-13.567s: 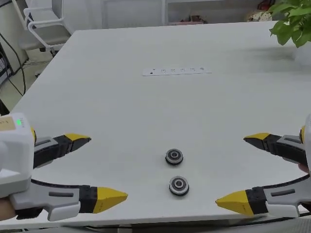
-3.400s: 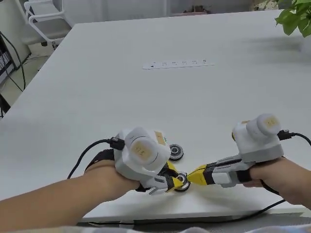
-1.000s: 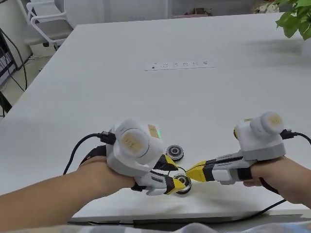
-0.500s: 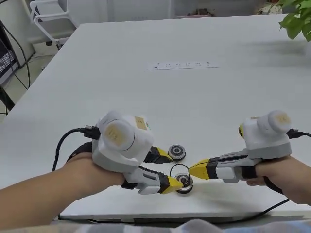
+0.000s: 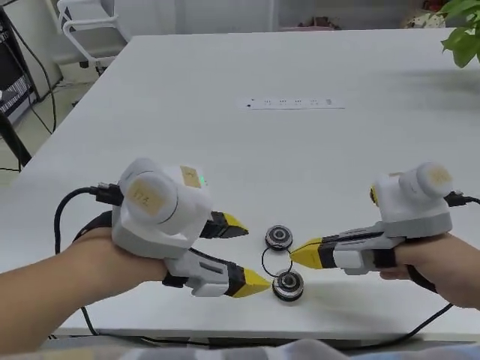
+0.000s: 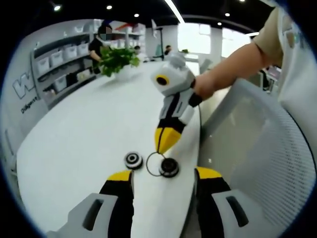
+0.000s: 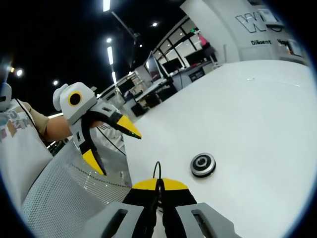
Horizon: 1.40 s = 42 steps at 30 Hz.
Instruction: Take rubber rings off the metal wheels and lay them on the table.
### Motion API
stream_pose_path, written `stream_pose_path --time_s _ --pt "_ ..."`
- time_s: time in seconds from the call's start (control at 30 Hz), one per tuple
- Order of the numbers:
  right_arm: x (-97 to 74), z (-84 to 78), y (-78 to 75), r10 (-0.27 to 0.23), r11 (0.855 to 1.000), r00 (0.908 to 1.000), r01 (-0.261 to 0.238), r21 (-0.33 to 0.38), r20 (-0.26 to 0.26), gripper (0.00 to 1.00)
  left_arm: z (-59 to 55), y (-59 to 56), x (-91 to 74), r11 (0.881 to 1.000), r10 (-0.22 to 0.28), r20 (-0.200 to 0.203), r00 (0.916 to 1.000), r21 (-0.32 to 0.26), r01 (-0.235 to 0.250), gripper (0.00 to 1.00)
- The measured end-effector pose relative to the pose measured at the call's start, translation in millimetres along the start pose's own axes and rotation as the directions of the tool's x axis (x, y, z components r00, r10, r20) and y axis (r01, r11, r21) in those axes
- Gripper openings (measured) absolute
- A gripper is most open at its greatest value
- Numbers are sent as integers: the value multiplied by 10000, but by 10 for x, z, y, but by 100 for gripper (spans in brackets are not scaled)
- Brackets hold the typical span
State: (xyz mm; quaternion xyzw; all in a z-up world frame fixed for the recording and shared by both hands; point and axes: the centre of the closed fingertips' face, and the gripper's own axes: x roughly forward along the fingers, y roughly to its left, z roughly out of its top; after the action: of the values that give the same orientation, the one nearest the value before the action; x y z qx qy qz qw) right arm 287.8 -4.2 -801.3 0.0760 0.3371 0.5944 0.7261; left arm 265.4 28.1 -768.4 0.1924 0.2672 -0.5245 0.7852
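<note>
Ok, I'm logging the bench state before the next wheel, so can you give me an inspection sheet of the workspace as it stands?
Surface: white table, flat and matte.
Job's things: near wheel and far wheel lie flat, apart; rubber ring is off its wheel, held between them.
Clutter: socket strip in the tabletop, well away from the work.
Grippers: right gripper, jaws shut on the rubber ring; left gripper, jaws open beside the near wheel.
Cables: black cable loops from the left gripper; second cable trails from the right gripper over the table edge.
Surroundings: chair, plant.
</note>
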Motion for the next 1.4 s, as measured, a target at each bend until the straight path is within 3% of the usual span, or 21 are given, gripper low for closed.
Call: stream_pose_path --time_s 0.6,0.97,1.4 --pt "264 128 -35 174 9986 9980 -204 -492 -599 0 -140 189 -364 9943 883 209 9959 -612 -869 54" --pt "468 40 -65 273 9966 9919 -365 -732 -1242 0 -221 227 -452 9901 1154 114 9933 -814 -1141 54" --pt "578 -79 -123 -105 9941 9831 -95 -1083 -1827 0 -286 223 -494 9877 1278 44 9918 -911 -1269 54"
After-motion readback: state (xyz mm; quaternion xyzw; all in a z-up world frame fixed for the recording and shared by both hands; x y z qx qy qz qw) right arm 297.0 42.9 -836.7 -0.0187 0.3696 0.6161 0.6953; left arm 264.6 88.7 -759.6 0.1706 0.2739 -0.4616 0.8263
